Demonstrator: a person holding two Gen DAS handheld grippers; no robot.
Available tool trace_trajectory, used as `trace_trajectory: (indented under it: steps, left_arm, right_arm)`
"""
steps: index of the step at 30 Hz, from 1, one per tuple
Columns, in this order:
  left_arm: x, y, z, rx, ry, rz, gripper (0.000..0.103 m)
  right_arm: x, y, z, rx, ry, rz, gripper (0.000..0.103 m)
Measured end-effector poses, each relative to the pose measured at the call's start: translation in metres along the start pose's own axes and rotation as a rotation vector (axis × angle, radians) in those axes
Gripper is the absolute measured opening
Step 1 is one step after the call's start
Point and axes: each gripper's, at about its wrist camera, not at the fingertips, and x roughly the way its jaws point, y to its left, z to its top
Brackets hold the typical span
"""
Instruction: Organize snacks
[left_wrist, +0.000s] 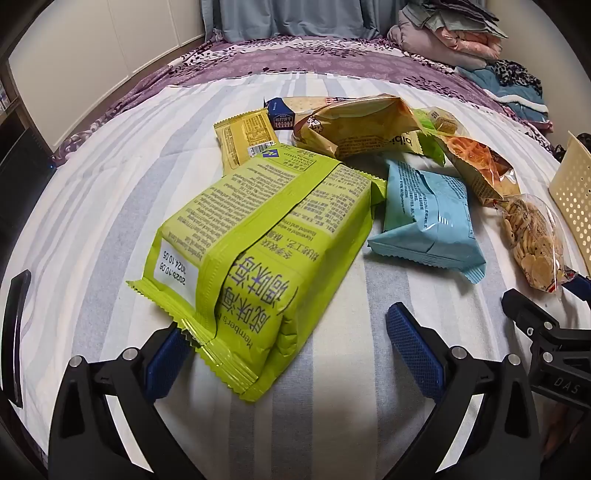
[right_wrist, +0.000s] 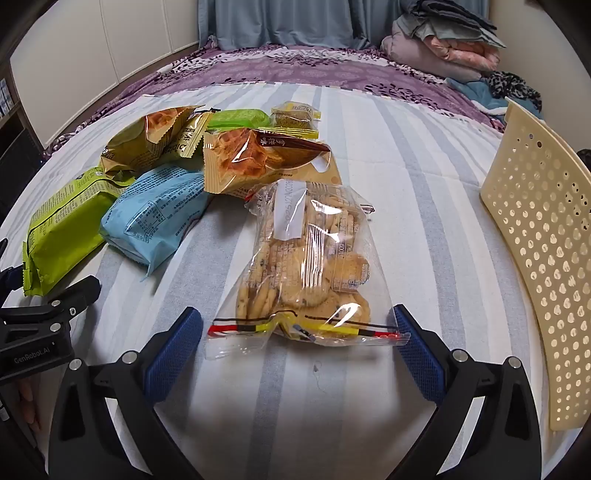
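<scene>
Snacks sit in a loose heap on a striped sheet (right_wrist: 388, 177) spread over the bed. Left gripper (left_wrist: 291, 354) is tilted down over the near end of the big lime-green pack (left_wrist: 258, 236), fingers spread wide; the pack's crimped corner lies between them, left pad touching or just beside the crimp, right pad clear of it, nothing clamped. Right gripper (right_wrist: 299, 347) likewise angled down, fingers wide, straddling the sealed near edge of the clear cookie bag (right_wrist: 306, 266); right pad is at the seal's corner, contact unclear, left pad apart from it. Light-blue pack (right_wrist: 155, 218) lies between the green pack and the cookie bag. Behind them: tan chip bags (right_wrist: 243, 162), a yellow sachet (left_wrist: 245, 136), a small dark-blue cracker pack (left_wrist: 280, 112). Cream perforated basket (right_wrist: 543, 258) stands at the right, near the cookie bag, not touching.
</scene>
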Motion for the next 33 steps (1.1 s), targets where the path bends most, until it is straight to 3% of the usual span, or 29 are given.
trace_trajectory:
  steps: [33]
  left_arm:
    - [-0.0004, -0.0003, -0.0001, -0.002, -0.005, -0.004, 0.101]
  right_arm:
    - [0.0014, 0.0007, 0.0006, -0.005, 0.002, -0.006, 0.098]
